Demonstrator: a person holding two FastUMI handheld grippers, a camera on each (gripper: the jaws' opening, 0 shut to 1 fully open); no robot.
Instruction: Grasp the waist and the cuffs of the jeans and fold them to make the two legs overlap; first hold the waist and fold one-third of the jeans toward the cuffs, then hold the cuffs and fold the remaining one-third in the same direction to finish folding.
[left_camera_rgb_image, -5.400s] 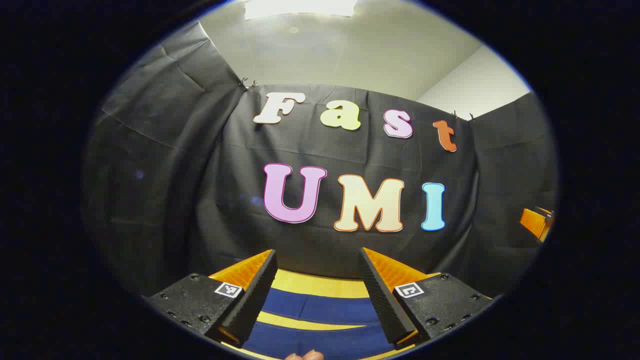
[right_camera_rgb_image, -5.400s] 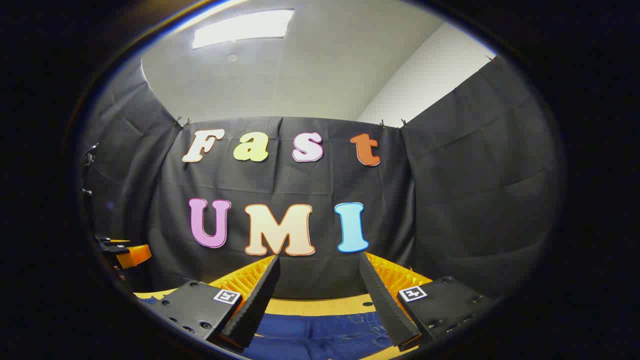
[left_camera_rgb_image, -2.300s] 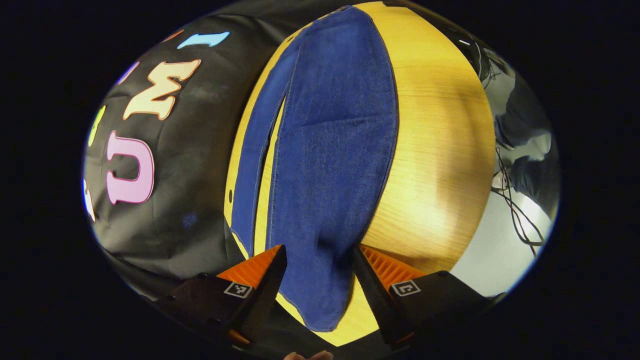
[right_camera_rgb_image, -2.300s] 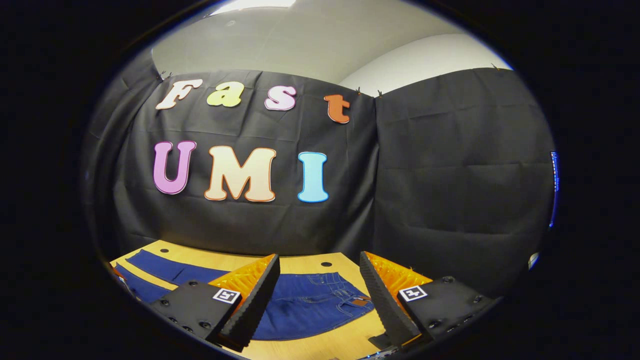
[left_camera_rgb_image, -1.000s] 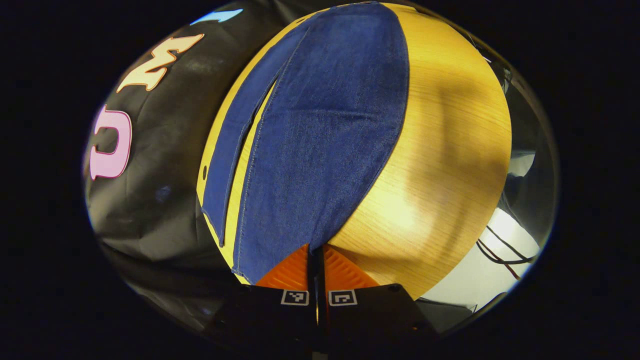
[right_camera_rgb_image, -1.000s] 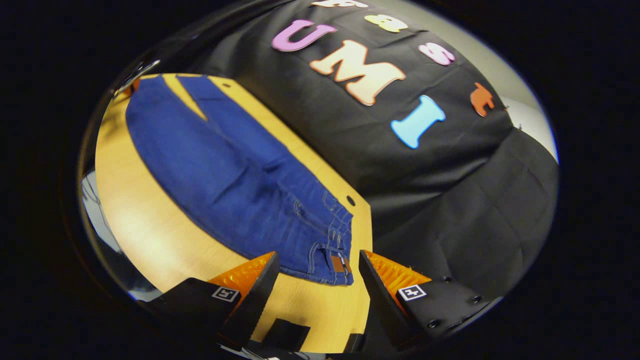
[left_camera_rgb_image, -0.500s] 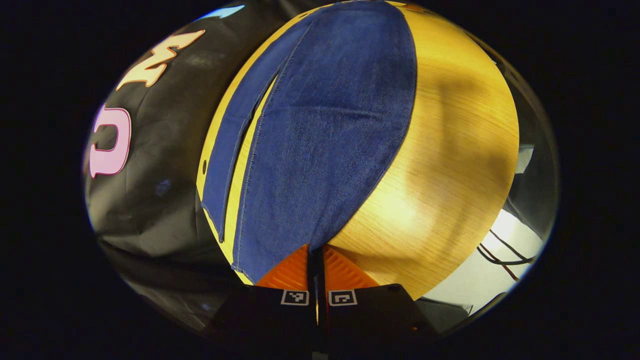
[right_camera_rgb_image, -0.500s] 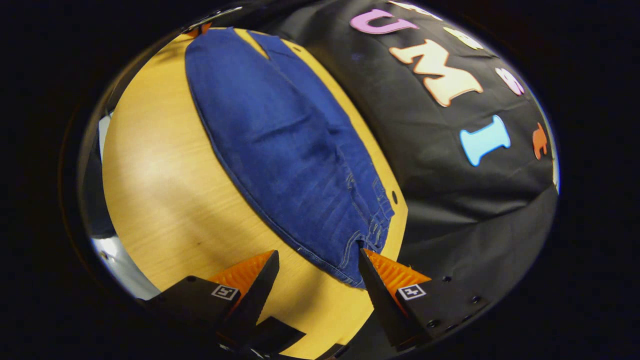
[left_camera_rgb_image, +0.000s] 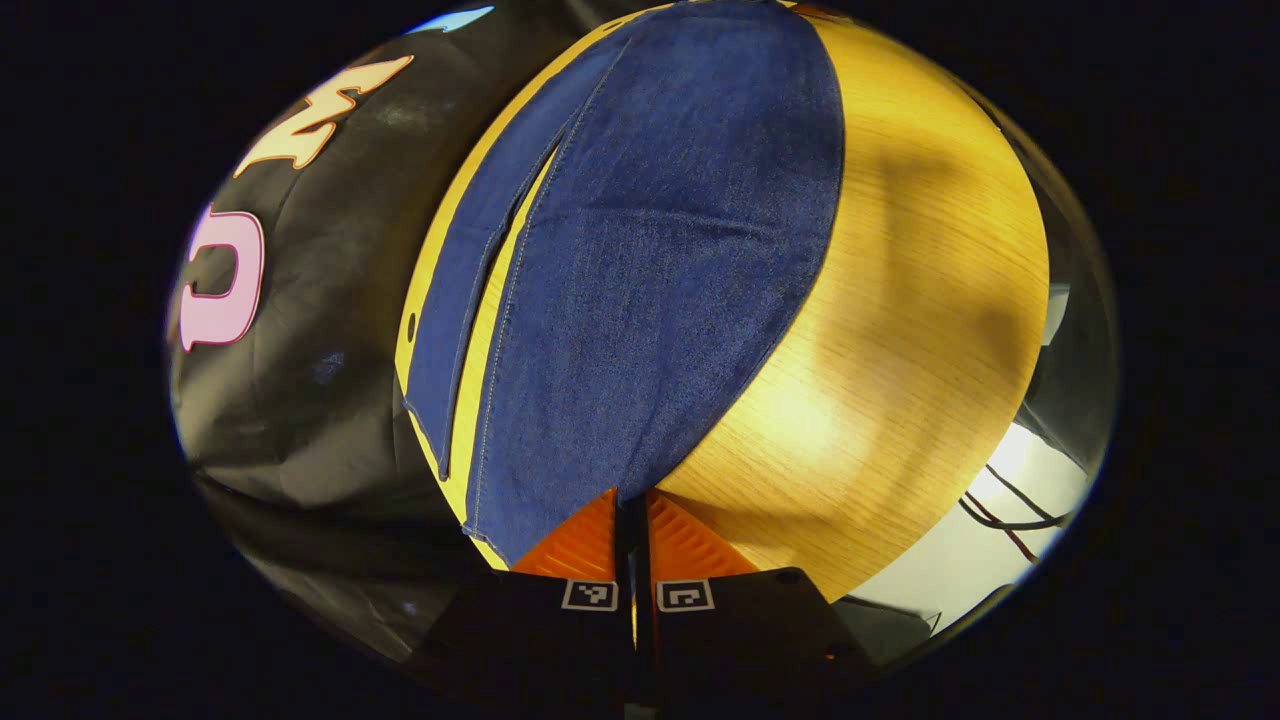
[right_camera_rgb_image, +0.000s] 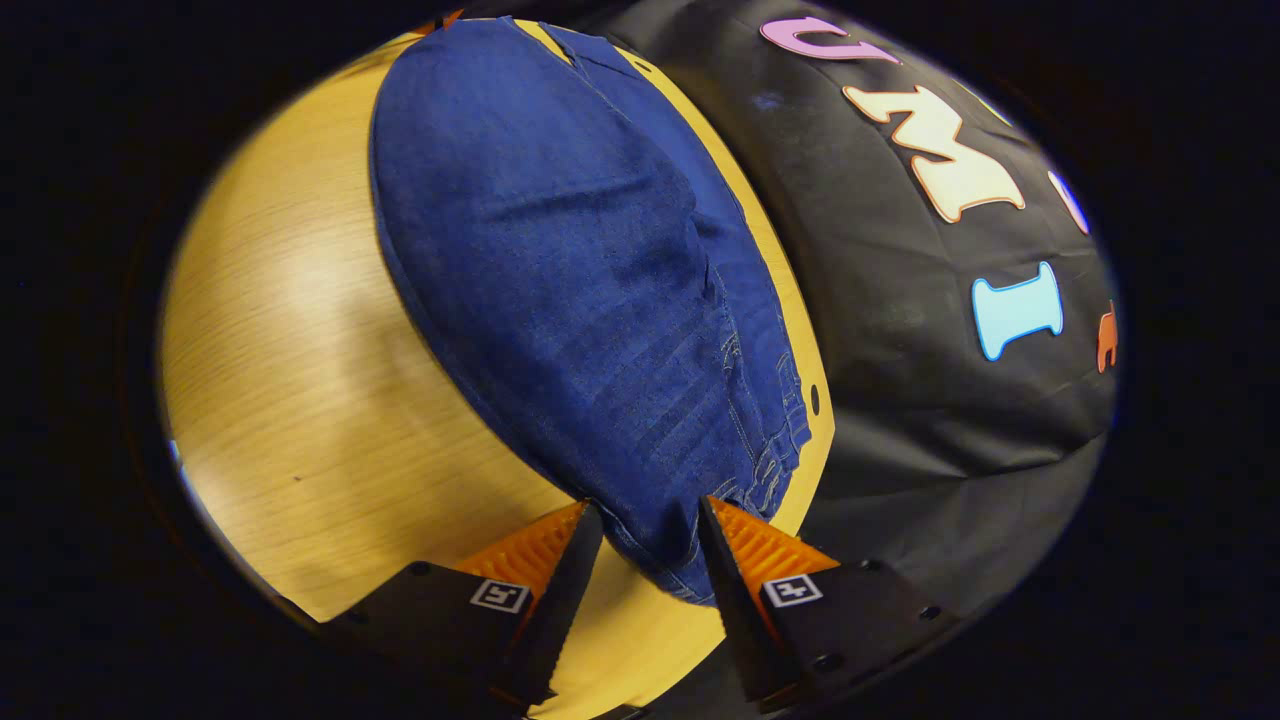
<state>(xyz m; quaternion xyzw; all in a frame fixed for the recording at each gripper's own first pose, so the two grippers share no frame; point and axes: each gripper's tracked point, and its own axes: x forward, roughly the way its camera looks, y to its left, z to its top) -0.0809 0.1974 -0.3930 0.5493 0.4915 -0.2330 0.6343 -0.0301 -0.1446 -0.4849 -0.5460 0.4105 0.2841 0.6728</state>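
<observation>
Blue jeans (left_camera_rgb_image: 660, 250) lie flat along the wooden table (left_camera_rgb_image: 900, 300), legs spread in a narrow V. In the left gripper view my left gripper (left_camera_rgb_image: 630, 505) is shut on the cuff corner of the nearer leg, while the farther leg (left_camera_rgb_image: 450, 320) lies free beside it. In the right gripper view the jeans (right_camera_rgb_image: 560, 260) run away from me. My right gripper (right_camera_rgb_image: 645, 515) straddles the waist end at the table's near edge. Its fingers (right_camera_rgb_image: 740, 545) are still apart, with denim between them. The waistband seams (right_camera_rgb_image: 770, 440) lie just right of the gap.
Black booth cloth (right_camera_rgb_image: 930, 350) hangs close along the table's far side. A small hole (right_camera_rgb_image: 815, 400) marks the tabletop near the waist, another hole (left_camera_rgb_image: 411, 322) near the cuffs. Cables (left_camera_rgb_image: 1000, 500) lie on the pale floor beyond the table's open side.
My right gripper has dropped onto the waist end and its fingers have narrowed around the denim. My left gripper has stayed shut on the cuff, barely shifting.
</observation>
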